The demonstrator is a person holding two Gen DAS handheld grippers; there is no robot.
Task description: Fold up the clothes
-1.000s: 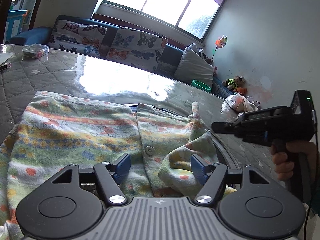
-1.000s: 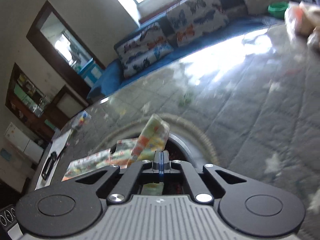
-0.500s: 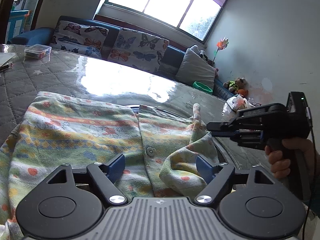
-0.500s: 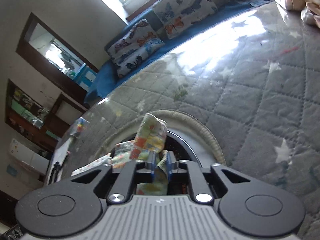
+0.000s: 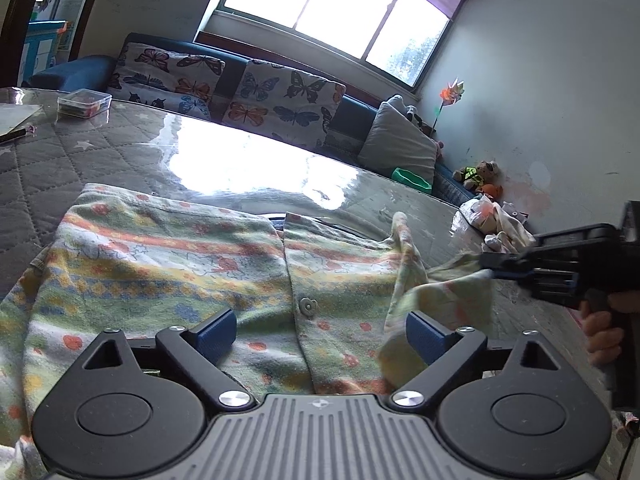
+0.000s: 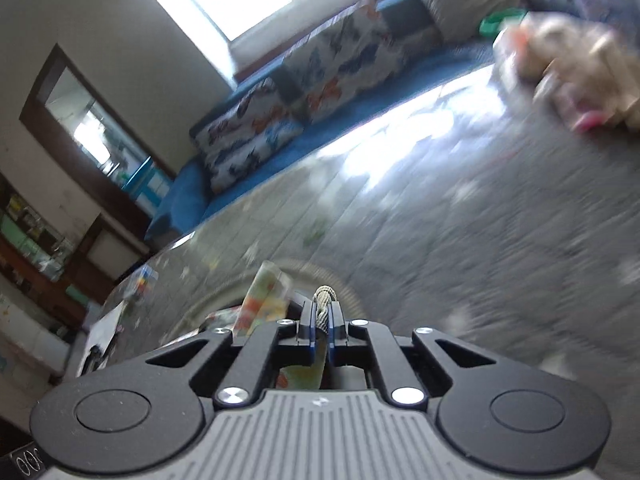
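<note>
A child's patterned shirt (image 5: 168, 264) in green, yellow and orange lies spread on the grey quilted table (image 5: 48, 160), its button placket down the middle. My left gripper (image 5: 316, 334) is open and empty, hovering just above the shirt's lower part. My right gripper (image 5: 490, 270) comes in from the right and is shut on the shirt's right sleeve (image 5: 452, 292), holding it lifted and pulled to the right. In the right wrist view my right gripper (image 6: 321, 312) pinches a fold of the sleeve (image 6: 322, 300) between its pads; that view is blurred.
A clear plastic box (image 5: 84, 103) and papers sit at the table's far left. A bag and a cloth pile (image 5: 496, 224) lie at the table's right edge. A blue sofa with butterfly cushions (image 5: 280, 104) runs behind, under the window.
My right gripper closed on the sleeve and pulled it out to the right, stretching the crumpled fabric. My left gripper opened wider and stayed over the shirt.
</note>
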